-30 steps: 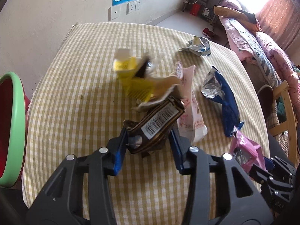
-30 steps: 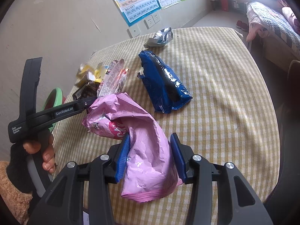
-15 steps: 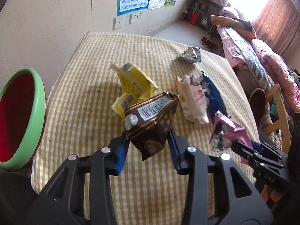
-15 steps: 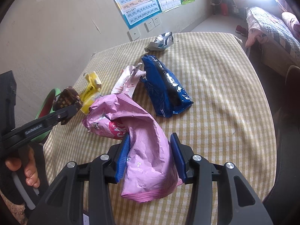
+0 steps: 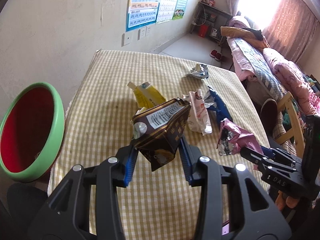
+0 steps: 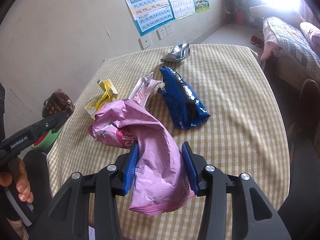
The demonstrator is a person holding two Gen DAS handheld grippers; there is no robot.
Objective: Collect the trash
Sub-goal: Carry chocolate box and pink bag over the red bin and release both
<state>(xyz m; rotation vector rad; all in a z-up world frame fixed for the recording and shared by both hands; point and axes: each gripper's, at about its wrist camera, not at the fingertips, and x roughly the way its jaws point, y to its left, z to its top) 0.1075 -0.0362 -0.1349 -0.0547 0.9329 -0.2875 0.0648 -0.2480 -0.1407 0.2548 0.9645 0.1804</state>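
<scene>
My left gripper [image 5: 158, 162] is shut on a brown carton with a barcode [image 5: 162, 130] and holds it above the checked table [image 5: 96, 120]; the carton also shows in the right wrist view [image 6: 58, 104]. My right gripper [image 6: 160, 164] is shut on a pink snack bag [image 6: 152, 144], also seen in the left wrist view [image 5: 236, 140]. On the table lie a yellow carton [image 5: 148, 98], a white-pink wrapper [image 5: 198, 114], a blue bag [image 6: 184, 98] and a silver wrapper [image 6: 177, 53].
A bin with a green rim and red inside [image 5: 60, 124] stands at the table's left edge. A wall lies behind the table. A bed [image 5: 270, 64] and a wooden chair [image 5: 290, 116] stand to the right.
My left gripper has lifted the brown carton off the table and drawn back toward the bin side. My right gripper still holds the pink bag in about the same place.
</scene>
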